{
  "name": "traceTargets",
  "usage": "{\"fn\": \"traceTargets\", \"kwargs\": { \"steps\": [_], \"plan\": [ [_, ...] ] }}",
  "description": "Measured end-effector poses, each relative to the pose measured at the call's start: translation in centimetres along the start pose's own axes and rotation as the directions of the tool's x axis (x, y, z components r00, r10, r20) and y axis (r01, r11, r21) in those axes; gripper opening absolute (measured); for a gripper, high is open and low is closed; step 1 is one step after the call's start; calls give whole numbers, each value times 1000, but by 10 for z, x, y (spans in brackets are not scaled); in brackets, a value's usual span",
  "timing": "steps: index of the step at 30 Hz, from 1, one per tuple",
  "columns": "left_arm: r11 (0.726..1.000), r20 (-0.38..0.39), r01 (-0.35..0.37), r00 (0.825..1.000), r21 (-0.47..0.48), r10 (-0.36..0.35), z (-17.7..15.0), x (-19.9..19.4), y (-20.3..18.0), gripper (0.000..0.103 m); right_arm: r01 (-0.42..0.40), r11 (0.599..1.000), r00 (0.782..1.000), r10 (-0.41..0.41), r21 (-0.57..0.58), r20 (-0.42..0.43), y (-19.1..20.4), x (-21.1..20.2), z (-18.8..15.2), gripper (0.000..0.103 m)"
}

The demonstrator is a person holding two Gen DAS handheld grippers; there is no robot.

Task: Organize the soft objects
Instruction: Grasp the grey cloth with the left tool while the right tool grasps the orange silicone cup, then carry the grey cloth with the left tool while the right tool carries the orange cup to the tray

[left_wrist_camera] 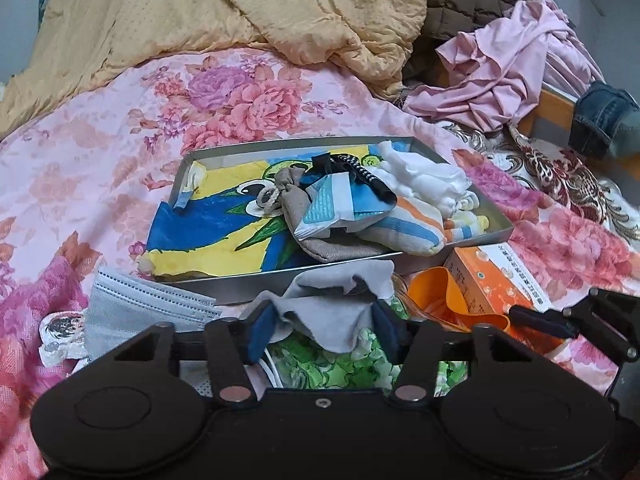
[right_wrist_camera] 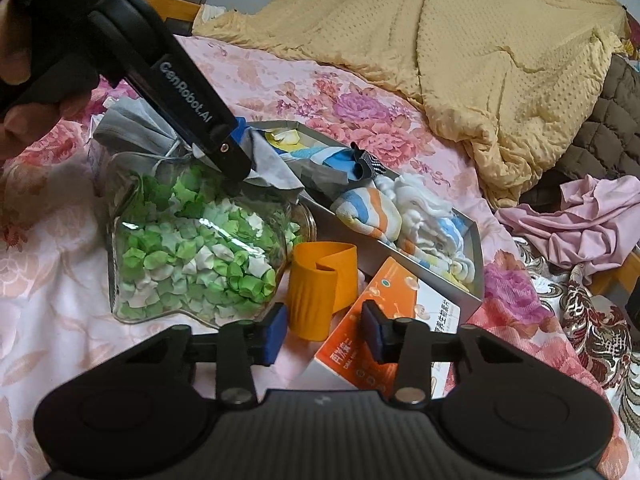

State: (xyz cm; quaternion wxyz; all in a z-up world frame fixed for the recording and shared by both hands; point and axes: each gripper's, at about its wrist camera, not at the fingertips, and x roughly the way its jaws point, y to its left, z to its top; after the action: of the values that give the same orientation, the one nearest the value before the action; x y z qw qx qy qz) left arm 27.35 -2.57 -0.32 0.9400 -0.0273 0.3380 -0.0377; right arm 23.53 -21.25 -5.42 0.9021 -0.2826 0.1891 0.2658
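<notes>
Left gripper [left_wrist_camera: 326,326]: fingers spread, grey cloth [left_wrist_camera: 340,300] draped between them, above the glass jar [right_wrist_camera: 192,240] of green paper stars. Right gripper [right_wrist_camera: 324,334]: jaws apart, empty, near orange sleeve [right_wrist_camera: 322,288] and orange box [right_wrist_camera: 384,344]. Left view alone shows the face mask [left_wrist_camera: 140,304]. Metal tray [left_wrist_camera: 256,282] on floral bedspread [left_wrist_camera: 100,160] holds striped sock [left_wrist_camera: 408,228] and drawstring pouch [left_wrist_camera: 296,204].

Likely bedroom: floral bedspread [left_wrist_camera: 100,168], rumpled clothes [left_wrist_camera: 508,76].
</notes>
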Motion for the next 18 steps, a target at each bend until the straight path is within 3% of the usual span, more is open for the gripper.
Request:
{"fn": "traceTargets", "kwargs": {
  "steps": [3,9,18],
  "plan": [
    [1000,13,-15,1000,3,15,0,-1,0,37,-7,1000,1000,7,-11,10,2,-2,1,28],
    [996,44,-24,999,83,20,-3,-3,-10,12,-10,1000,1000,10,-6,11,2,-2,2,23],
    [995,62,-40,997,91,34,-4,-6,-14,6,13,1000,999,-13,-18,37,0,-6,4,19]
  ]
}}
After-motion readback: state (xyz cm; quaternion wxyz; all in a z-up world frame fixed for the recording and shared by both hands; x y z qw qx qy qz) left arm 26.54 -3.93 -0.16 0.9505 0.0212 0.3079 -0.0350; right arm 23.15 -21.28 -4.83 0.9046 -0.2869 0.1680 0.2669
